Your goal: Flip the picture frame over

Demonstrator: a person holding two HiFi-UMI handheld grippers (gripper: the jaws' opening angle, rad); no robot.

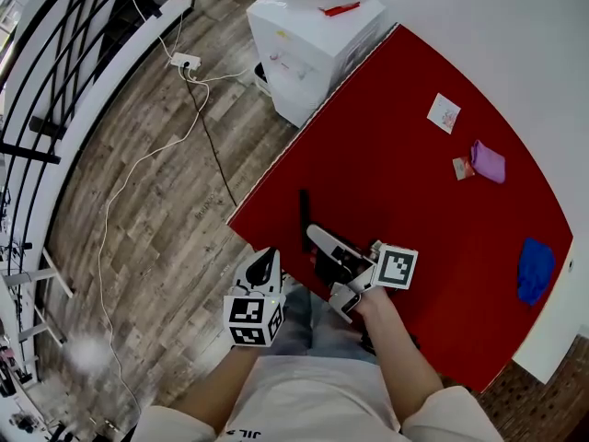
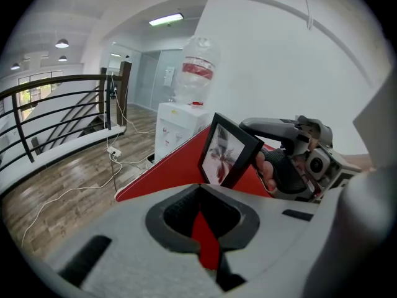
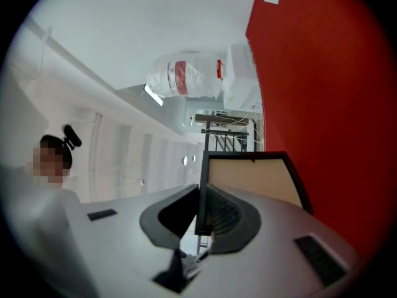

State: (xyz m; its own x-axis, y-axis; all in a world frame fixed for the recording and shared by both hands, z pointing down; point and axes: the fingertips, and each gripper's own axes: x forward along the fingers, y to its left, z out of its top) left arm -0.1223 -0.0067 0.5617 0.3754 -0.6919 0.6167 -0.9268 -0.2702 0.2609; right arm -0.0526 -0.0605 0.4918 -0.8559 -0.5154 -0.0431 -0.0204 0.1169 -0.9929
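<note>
Currently, the right hand-held gripper [image 3: 200, 213] is clamped on one edge of the black-rimmed rectangular picture frame [image 2: 226, 151], its two dark pads pressed against the rim from either side. The picture frame stands on edge rather than lying flat. In the left gripper view its glazed front, a reddish motif on a pale ground, is turned toward that camera, while the right gripper view shows its plain tan backing board. In the head view it appears only as a thin black bar over the flat red worktop [image 1: 414, 210], by the near edge and close to the left corner. Whether its lower edge touches the surface cannot be told. The left hand-held gripper [image 2: 201, 222] has its jaws closed together with nothing between them. It hangs just off the worktop's near edge, beside the frame but apart from it, pointing toward it.

Farther back on the worktop lie a small white square card [image 1: 444, 112] and a crumpled purple cloth [image 1: 488, 162] with a small orange-red tag [image 1: 463, 168] just beside it. Near the right edge lies a bright blue cloth [image 1: 536, 270]. Beyond the far corner stands a white boxy water dispenser [image 1: 313, 40] with a clear bottle on top. On the grey-brown wooden plank floor [image 1: 156, 201] a white power strip [image 1: 185, 61] lies with white and black cables trailing from it, and a black metal railing [image 1: 55, 72] runs along the left.
</note>
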